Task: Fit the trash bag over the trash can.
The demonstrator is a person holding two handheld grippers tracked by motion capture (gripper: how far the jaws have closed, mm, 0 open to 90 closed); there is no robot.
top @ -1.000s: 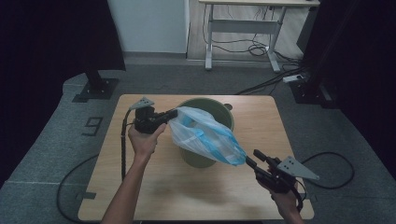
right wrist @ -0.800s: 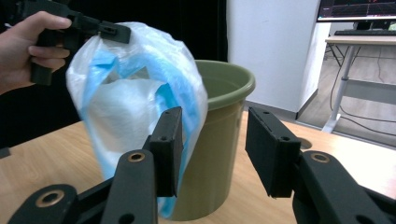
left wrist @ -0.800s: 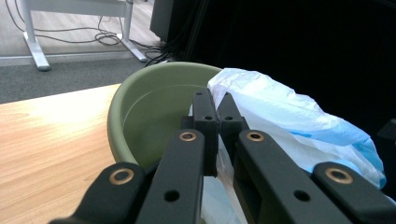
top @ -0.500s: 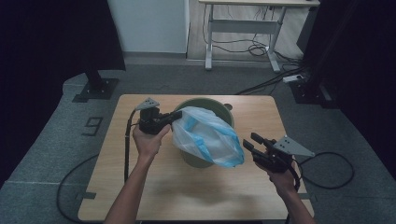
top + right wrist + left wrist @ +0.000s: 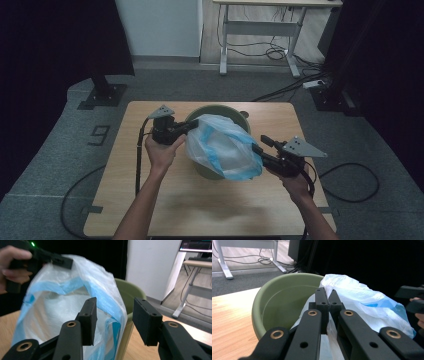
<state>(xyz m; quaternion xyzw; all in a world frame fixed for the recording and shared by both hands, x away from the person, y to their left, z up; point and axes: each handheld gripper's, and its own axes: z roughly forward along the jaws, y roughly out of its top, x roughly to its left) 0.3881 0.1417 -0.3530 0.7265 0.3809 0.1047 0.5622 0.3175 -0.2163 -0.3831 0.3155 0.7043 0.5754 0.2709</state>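
Note:
A white plastic bag [image 5: 222, 147] with a blue band drapes over a green bucket [image 5: 210, 111] on the wooden table [image 5: 200, 200]. My left gripper [image 5: 192, 125] is shut on the bag's upper left edge, at the bucket's left rim. In the left gripper view its jaws [image 5: 327, 293] pinch the bag [image 5: 362, 297] above the bucket [image 5: 277, 297]. My right gripper [image 5: 261, 145] is at the bag's lower right corner. In the right gripper view its jaws [image 5: 115, 300] stand apart, the bag's blue rim [image 5: 117, 312] loose between them, the bucket [image 5: 130, 292] behind.
Bare tabletop lies in front of the bucket and to both sides. Beyond the table stand a white-legged desk [image 5: 260, 30] with cables on the floor, a black stand base [image 5: 102, 95] at the left and dark curtains on both sides.
My right gripper has risen and moved in toward the bucket. The bag, earlier stretched out to the lower right, now bunches over the bucket. My left hand has barely moved.

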